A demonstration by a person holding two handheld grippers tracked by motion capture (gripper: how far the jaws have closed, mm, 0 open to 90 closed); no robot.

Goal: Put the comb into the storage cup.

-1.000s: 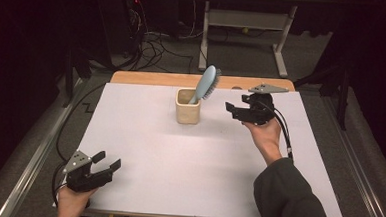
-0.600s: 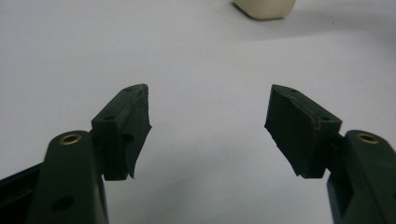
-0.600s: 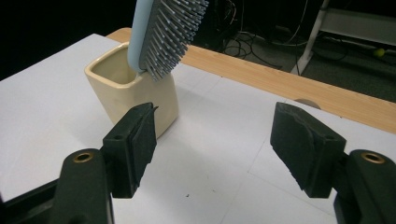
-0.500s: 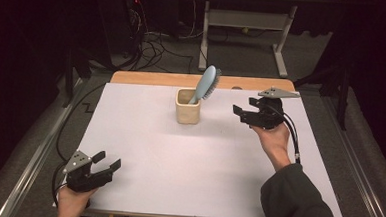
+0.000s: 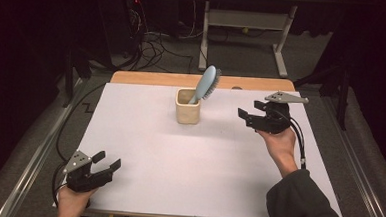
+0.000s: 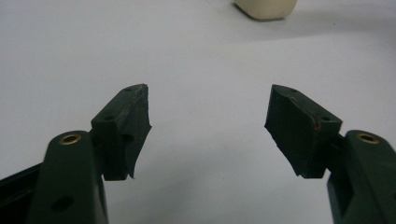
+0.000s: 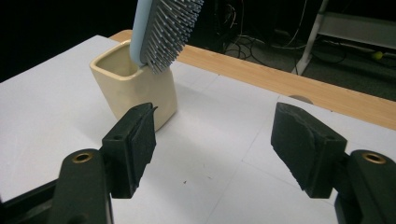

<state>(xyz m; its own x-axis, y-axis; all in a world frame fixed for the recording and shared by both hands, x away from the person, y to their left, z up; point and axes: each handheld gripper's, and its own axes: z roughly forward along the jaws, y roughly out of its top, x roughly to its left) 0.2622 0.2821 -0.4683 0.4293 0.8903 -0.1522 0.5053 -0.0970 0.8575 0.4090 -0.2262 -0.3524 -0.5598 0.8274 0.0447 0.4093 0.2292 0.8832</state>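
In the high view, nearest the bottom edge at the lower left of the frame, the left gripper [image 5: 109,164] sits in a hand [image 5: 72,202] that comes up from the bottom edge, low over the near left corner of the white sheet [image 5: 144,146]. Its jaws point toward the upper right and stand apart with nothing between them. In the left gripper view the left gripper [image 6: 208,105] has bare white sheet [image 6: 205,60] between its two black pads, and the base of the cup [image 6: 265,8] sits at the top edge of that frame.

At the lower right of the high view a dark sleeve [image 5: 301,207] leads up to the other hand [image 5: 278,143], palm up, wrist bent, carrying the right gripper [image 5: 243,115] above the sheet at the right of centre. Its jaws point left toward the cup and are spread with nothing in them. In the right gripper view the right gripper [image 7: 212,123] frames empty sheet, with the cup [image 7: 135,86] just beyond its left pad.

Farther up, near the centre of the high view, one cream cup [image 5: 187,106] stands upright on the sheet, well apart from both grippers. One light blue hairbrush [image 5: 206,84] stands in it handle down, head leaning to the upper right, bristles [image 7: 170,28] facing the right gripper.

Count: two grippers, two hands, one cup, one hairbrush, one sheet. Beyond the sheet a strip of wooden table edge [image 5: 147,78] shows.
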